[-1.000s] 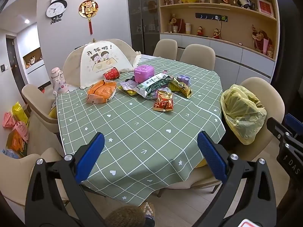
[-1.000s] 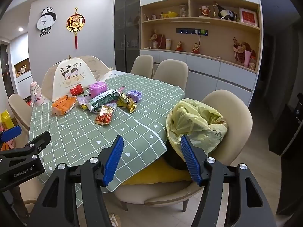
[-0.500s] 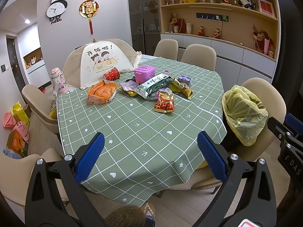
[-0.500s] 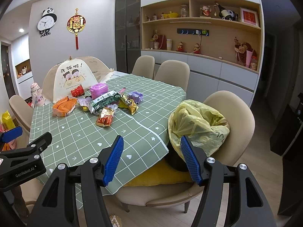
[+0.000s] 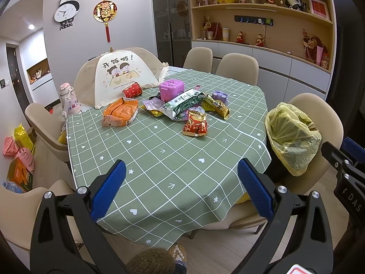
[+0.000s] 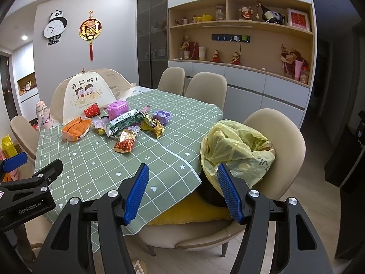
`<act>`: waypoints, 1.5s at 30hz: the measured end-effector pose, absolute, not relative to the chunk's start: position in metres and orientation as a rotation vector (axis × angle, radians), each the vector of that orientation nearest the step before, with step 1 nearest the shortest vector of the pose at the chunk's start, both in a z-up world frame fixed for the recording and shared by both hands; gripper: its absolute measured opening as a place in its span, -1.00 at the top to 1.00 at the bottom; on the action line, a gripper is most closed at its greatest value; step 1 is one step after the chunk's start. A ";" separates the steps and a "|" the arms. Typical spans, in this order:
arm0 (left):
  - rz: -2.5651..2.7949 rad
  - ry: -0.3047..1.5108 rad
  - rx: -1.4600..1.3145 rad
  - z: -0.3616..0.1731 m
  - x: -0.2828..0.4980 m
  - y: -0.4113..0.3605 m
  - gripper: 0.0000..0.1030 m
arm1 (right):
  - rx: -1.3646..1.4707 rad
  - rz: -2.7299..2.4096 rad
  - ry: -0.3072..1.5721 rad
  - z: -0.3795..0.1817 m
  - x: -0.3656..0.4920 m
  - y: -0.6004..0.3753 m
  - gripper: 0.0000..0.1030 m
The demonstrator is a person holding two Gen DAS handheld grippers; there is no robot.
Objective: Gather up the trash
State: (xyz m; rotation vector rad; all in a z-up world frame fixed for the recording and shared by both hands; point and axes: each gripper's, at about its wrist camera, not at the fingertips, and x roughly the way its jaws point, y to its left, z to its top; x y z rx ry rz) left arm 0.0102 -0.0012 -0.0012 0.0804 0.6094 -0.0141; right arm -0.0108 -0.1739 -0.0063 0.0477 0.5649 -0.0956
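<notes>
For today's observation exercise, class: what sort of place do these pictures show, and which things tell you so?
Most likely a home dining room. A table with a green checked cloth stands ringed by padded chairs, a mesh food cover sits on it beside snack wrappers, and wall shelves hold ornaments.

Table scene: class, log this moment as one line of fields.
left gripper: open, empty | right gripper: open, empty | wrappers: on table | yellow bag: on chair | stage: approach

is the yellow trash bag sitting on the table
No, the yellow trash bag sits on a beige chair beside the table.
</notes>
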 end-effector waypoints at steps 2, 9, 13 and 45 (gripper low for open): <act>-0.012 0.610 0.081 -0.001 0.011 -0.001 -0.82 | 0.048 -0.095 0.566 -0.007 -0.011 -0.175 -0.16; -0.005 0.603 0.107 -0.001 0.010 -0.006 -0.82 | 0.047 -0.095 0.568 -0.007 -0.010 -0.175 -0.16; -0.015 0.638 0.083 -0.002 0.016 -0.005 -0.82 | 0.046 -0.096 0.572 -0.007 -0.006 -0.175 -0.16; -0.015 0.804 -0.134 -0.077 0.319 0.242 -0.65 | -0.047 -0.083 0.722 -0.028 0.196 -0.087 -0.16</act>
